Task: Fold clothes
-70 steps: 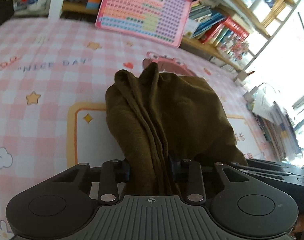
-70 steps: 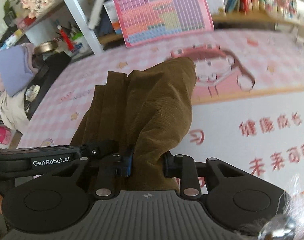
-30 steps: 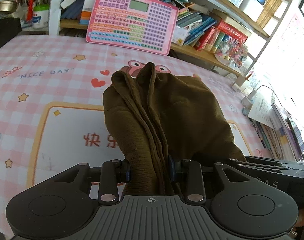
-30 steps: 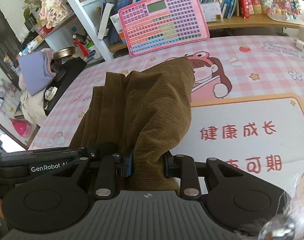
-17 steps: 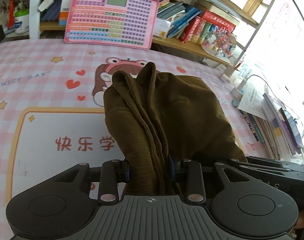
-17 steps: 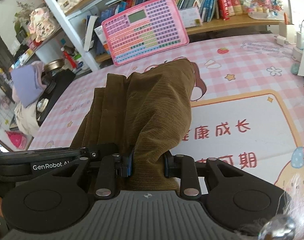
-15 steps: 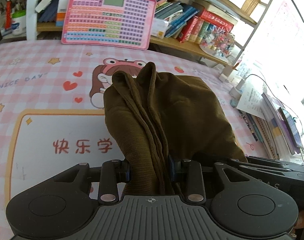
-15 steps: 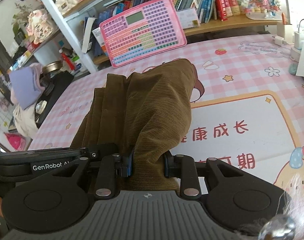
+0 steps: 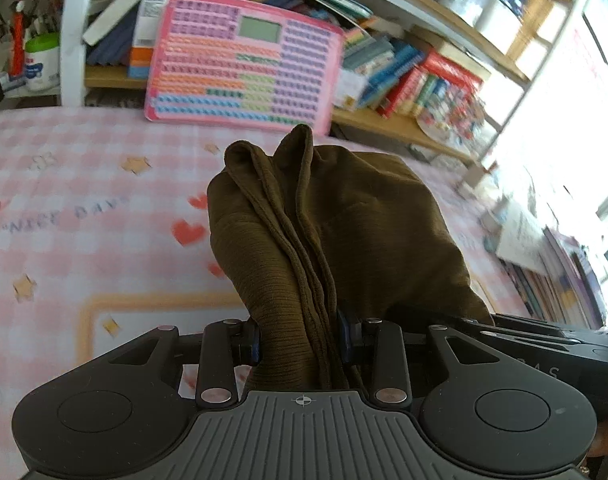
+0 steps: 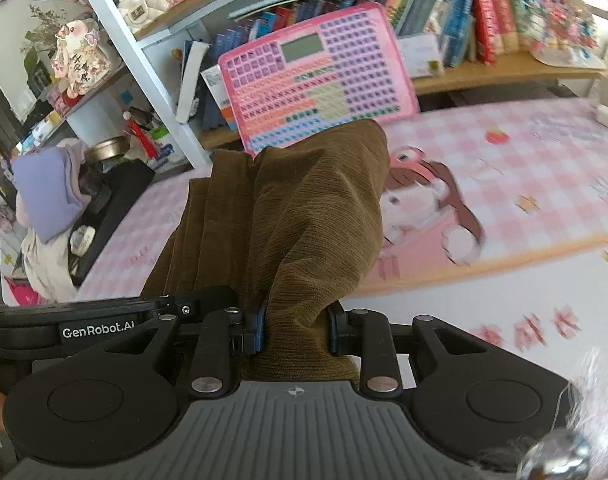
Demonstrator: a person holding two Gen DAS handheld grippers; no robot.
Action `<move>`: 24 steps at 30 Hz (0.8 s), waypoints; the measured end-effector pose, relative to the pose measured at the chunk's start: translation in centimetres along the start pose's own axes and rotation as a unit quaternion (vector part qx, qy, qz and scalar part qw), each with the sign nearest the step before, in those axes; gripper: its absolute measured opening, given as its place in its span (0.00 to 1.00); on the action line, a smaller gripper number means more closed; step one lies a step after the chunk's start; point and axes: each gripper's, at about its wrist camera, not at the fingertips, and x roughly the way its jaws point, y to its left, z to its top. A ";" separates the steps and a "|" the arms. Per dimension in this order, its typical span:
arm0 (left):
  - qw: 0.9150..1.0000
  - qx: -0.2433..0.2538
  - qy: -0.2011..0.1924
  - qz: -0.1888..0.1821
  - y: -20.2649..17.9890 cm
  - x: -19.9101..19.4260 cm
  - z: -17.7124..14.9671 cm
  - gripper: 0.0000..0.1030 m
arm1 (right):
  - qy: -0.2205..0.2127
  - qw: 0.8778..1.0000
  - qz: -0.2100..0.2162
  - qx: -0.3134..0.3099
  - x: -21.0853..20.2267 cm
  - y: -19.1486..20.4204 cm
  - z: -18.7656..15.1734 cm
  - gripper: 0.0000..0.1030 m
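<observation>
Olive ribbed garment [image 9: 327, 232], bunched, held above table.

open pink mat [image 10: 543, 184] ahead, pink keyboard toy [image 10: 319, 80] blocking far edge

Left gripper [image 9: 300, 340] and right gripper [image 10: 296, 330], fingers clamped, side by side.

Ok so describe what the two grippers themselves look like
Both are matte black with a ribbed grey front plate bearing a small crosshair mark, round discs either side, silver rivets and blue-edged finger pads. The left gripper, seen from the right wrist camera, carries white GenRobot.AI lettering. The right gripper matches.
</observation>
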 end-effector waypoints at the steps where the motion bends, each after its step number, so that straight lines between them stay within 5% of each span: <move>1: 1.000 -0.003 -0.002 -0.001 0.9 0.1 0.7 0.32 | -0.002 1.000 0.000 -0.004 0.8 0.6 0.6 0.25; 13: 0.999 -0.040 -0.034 -0.008 11.2 2.0 8.6 0.32 | -0.021 0.998 0.003 -0.056 11.1 6.5 7.0 0.25; 24: 0.995 -0.083 -0.046 -0.020 16.6 6.1 12.2 0.31 | -0.031 0.998 -0.010 -0.048 17.9 7.1 9.6 0.25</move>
